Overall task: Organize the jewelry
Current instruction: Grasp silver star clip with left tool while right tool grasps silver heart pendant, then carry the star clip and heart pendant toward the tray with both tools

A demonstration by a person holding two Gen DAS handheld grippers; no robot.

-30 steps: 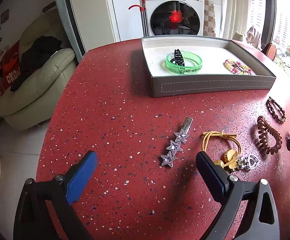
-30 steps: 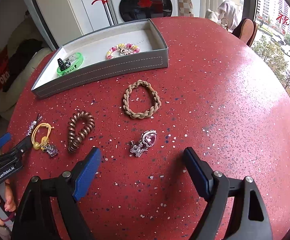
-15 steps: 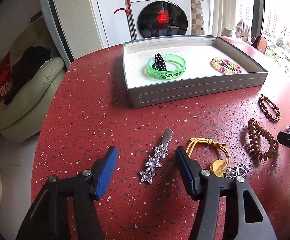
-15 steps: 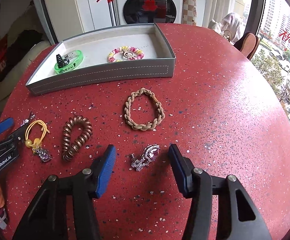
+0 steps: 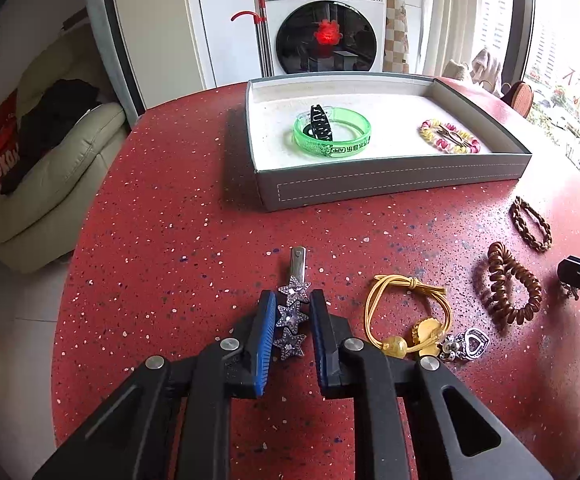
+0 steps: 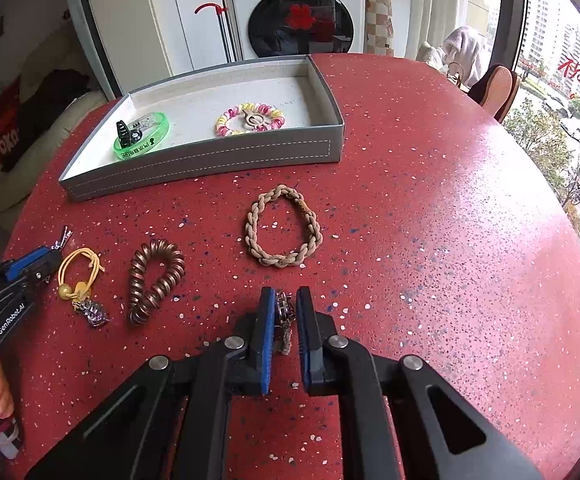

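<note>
My left gripper (image 5: 291,306) is shut on a silver star hair clip (image 5: 291,317) lying on the red table. My right gripper (image 6: 283,304) is shut on a silver brooch with a pink stone (image 6: 284,316), also at table level. A grey tray (image 5: 389,186) at the back holds a green bangle (image 5: 331,130) with a black claw clip (image 5: 319,122) and a pink-yellow beaded bracelet (image 5: 449,141). The tray (image 6: 210,160) also shows in the right wrist view.
On the table lie a yellow hair tie with charms (image 5: 409,312), a brown spiral hair tie (image 5: 509,288) and a braided brown bracelet (image 6: 284,232). A cream sofa (image 5: 42,184) stands left; a washing machine (image 5: 321,28) is behind.
Both grippers moved forward and down and closed, the left around the star hair clip, the right around the brooch. Both were wide open a second ago.
</note>
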